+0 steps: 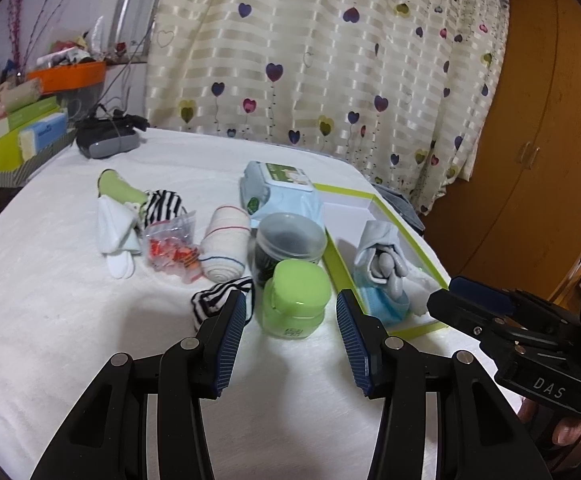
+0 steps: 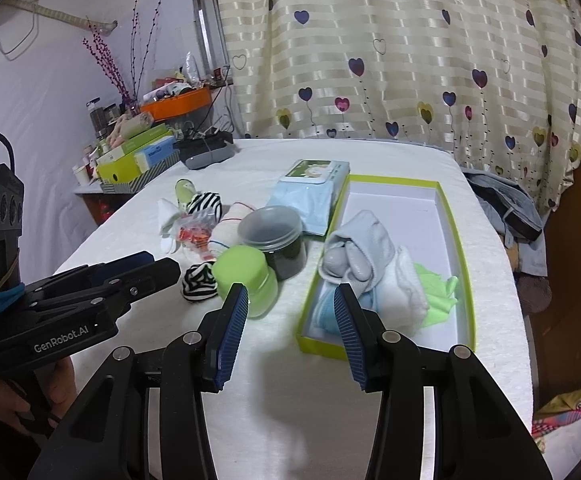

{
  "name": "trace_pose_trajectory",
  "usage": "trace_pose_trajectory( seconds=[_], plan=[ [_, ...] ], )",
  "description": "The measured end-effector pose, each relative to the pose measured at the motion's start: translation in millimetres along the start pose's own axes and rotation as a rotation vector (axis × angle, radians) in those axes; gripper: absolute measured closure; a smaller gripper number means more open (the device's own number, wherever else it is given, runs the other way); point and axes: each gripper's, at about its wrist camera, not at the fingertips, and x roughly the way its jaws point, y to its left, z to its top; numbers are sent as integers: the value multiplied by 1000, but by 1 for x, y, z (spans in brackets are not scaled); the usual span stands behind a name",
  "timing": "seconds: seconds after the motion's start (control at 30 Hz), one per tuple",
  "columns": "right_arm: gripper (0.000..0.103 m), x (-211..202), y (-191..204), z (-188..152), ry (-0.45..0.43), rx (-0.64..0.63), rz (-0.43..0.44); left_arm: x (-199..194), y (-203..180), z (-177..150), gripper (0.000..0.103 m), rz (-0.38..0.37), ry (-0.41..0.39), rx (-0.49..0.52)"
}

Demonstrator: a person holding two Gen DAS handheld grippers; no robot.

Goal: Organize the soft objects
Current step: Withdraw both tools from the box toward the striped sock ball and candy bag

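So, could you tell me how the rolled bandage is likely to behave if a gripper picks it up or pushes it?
The bandage looks like soft woven cloth, so it would probably squash under the pads. It lies on its side as a cylinder, so a push may roll it. Its loose thread could snag or unwind.

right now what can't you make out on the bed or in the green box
- Blue item at the near end of the green box: right wrist view, right gripper finger and grey sock bundle hide most of it.
- Dark jar contents: both views, lid and tinted wall obscure them.
- Label on the green-capped bottle: left wrist view, too small.
- Bag of orange pieces: too small to identify.
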Motion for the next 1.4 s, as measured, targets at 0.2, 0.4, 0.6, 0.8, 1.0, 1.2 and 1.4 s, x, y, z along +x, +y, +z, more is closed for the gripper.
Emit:
trace_pose_trajectory(
  seconds=[0.2,0.4,0.6,0.8,1.0,1.2,1.4],
  plan=[
    [56,1,8,-1,4,-14,18,-3,8,-2,57,8,-2,-14],
    [55,3,14,0,0,-24,29,-4,13,-3,57,12,-2,-19],
    [48,5,16,1,3,-28,38,-2,18,-4,57,19,3,-28],
    [48,7,17,1,5,-30,47,-1,24,-4,57,26,8,-36],
    [48,10,21,1,14,-43,65,3,40,-4,57,63,19,-66],
    [48,15,23,1,27,-53,77,11,46,-6,57,75,40,-75],
    [48,17,22,1,29,-53,78,32,51,-7,57,70,87,-78]
  ],
)
